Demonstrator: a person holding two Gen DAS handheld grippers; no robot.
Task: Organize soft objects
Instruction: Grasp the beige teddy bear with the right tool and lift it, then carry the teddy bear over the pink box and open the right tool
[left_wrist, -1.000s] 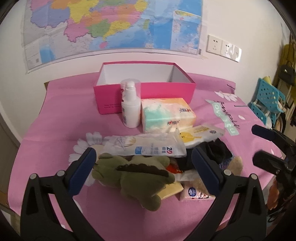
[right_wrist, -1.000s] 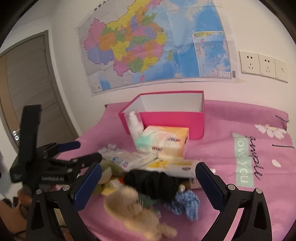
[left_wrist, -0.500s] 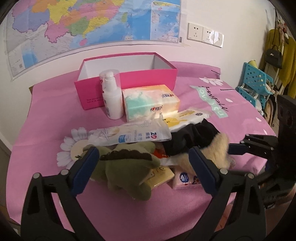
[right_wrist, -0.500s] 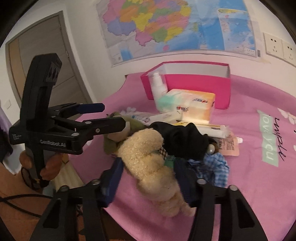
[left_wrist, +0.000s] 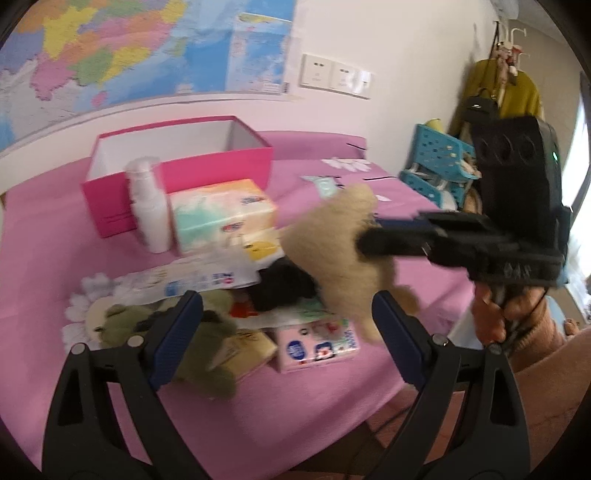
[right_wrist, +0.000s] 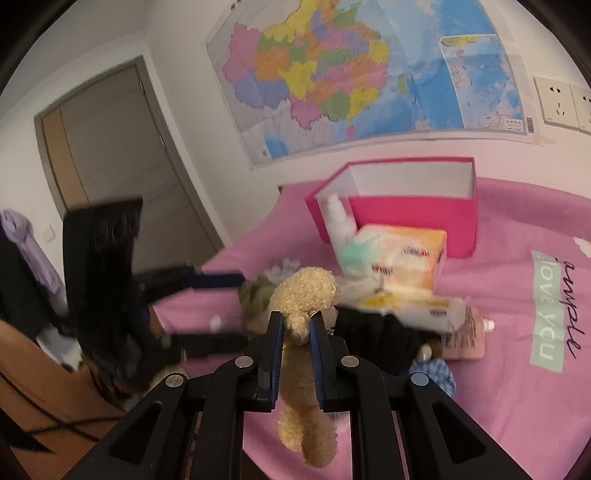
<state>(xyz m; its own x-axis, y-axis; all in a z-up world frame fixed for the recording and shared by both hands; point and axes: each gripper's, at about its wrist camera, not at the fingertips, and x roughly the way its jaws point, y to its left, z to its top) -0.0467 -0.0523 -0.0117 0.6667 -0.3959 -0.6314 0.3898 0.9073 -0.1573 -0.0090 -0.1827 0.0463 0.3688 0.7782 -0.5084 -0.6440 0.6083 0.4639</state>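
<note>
Teddy bear is soft, fluffy and light, so I squeeze its middle and it squashes. My right fingers are clenched on it, holding it up over the pile, tipped down toward the pink box at one o'clock. My left fingers are closing, nothing pinched, over the green plush.

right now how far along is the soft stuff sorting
Barely begun: the open pink cardboard box looks empty. In hand: the right gripper is clamped on the beige curly plush toy, lifted off the pile. Left: the left gripper, closing on nothing, hovers over the green plush toy; black cloth remains.
</note>
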